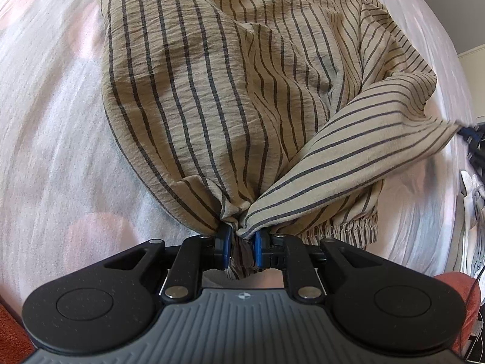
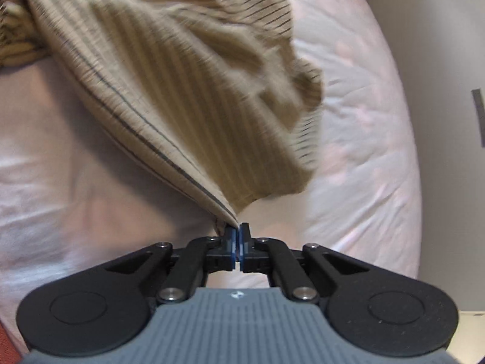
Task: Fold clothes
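Left gripper: jaws drawn in on a thick bunch of the striped garment, near its gathered elastic hem. Cloth spills ahead of the tongs and lies on the pale bedsheet, with one flap stretched taut away to the right of the jaws.

Right gripper: jaws nearly together, pinching a thin corner or edge of the same garment. Cloth fans up and to the left from the tips, partly lifted off the bedsheet. This view is motion-blurred, so how deep the bite sits is uncertain.

Handling, as judged: light, thin, crinkled woven fabric; limp, no stiffness, likely to sag and slide between holds. It is not fragile. Best hold points are hems, seams and corners, where layers are doubled; the elastic edge gives the firmest purchase.

Orientation: stripes run away from the left tongs, suggesting the long axis lies forward of them, elastic end nearest. The stretched flap runs crosswise, between the two grips.
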Tool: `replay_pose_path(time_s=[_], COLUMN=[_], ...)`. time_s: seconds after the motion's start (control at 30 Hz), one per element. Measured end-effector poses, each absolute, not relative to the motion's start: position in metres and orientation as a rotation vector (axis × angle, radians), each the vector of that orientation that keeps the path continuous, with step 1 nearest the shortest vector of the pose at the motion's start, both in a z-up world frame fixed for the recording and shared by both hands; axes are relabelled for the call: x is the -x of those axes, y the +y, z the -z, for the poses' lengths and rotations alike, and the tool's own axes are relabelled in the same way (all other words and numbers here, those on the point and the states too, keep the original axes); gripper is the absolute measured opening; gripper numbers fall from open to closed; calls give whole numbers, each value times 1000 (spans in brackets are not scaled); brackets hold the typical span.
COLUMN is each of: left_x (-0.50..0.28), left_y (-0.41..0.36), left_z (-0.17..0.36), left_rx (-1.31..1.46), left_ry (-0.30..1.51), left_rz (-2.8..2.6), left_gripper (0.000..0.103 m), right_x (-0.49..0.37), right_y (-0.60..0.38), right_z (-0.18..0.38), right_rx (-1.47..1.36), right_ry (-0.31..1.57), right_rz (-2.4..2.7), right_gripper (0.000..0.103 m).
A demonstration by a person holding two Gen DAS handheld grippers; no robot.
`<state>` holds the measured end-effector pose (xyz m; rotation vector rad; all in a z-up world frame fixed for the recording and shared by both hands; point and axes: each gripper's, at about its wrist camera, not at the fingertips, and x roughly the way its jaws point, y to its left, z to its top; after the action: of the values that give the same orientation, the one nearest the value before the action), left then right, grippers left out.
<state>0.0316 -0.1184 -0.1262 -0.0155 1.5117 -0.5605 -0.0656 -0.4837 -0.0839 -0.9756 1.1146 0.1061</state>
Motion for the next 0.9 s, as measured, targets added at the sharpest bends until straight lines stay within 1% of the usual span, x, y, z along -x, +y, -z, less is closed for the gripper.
replay_pose_path(time_s=[0.2,0.4,0.67,0.9], left_x=[-23,-17,-7,5], left_y=[-116,-114,-108,-106], left_z=[122,120,119,116], left_rx=[-6,-13,9,4], left_ry=[1472,1441,1400,1351], left_rz=[573,575,564,545], left_gripper=[13,13,13,13], right_x=[12,-32,-74,-88], right_y=[-452,-387,-292,-217], right_z=[10,-41,-67,-66], right_rx=[1081,1201,1271,1267], right_ry=[948,789,600,477], right_rz=[-68,-113,-217,-321], right_gripper=[2,2,1,1])
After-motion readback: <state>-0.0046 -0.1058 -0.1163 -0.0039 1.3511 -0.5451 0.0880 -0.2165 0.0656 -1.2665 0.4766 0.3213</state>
